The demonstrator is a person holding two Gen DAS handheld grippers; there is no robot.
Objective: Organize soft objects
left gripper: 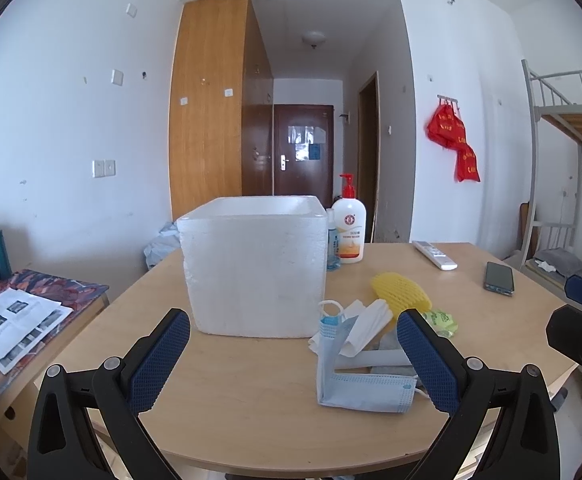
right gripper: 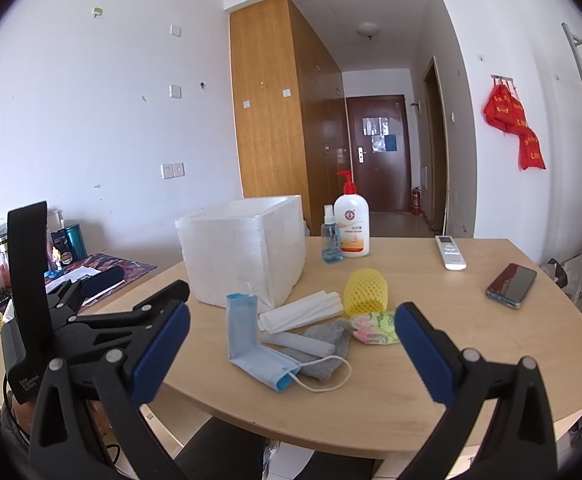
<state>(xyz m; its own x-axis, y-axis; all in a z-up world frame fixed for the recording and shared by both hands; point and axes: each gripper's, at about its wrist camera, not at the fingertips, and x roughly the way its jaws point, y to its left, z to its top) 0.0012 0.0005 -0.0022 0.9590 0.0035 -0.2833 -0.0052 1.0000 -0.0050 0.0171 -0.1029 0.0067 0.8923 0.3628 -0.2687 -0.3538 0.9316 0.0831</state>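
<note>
Both the left gripper (left gripper: 293, 356) and right gripper (right gripper: 293, 350) hover spread wide, holding nothing. A blue face mask (right gripper: 259, 354) lies beside the white foam box (right gripper: 247, 252).

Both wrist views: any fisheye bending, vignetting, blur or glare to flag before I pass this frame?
Left wrist view: strong barrel bending at the bunk bed and walls, black corners, soft daylight, faint shadows; the foam box face is bright but keeps its texture, and the face mask is sharp. Right wrist view: same black vignette, curved table edge, reflections on the phone screen, no motion blur.
</note>
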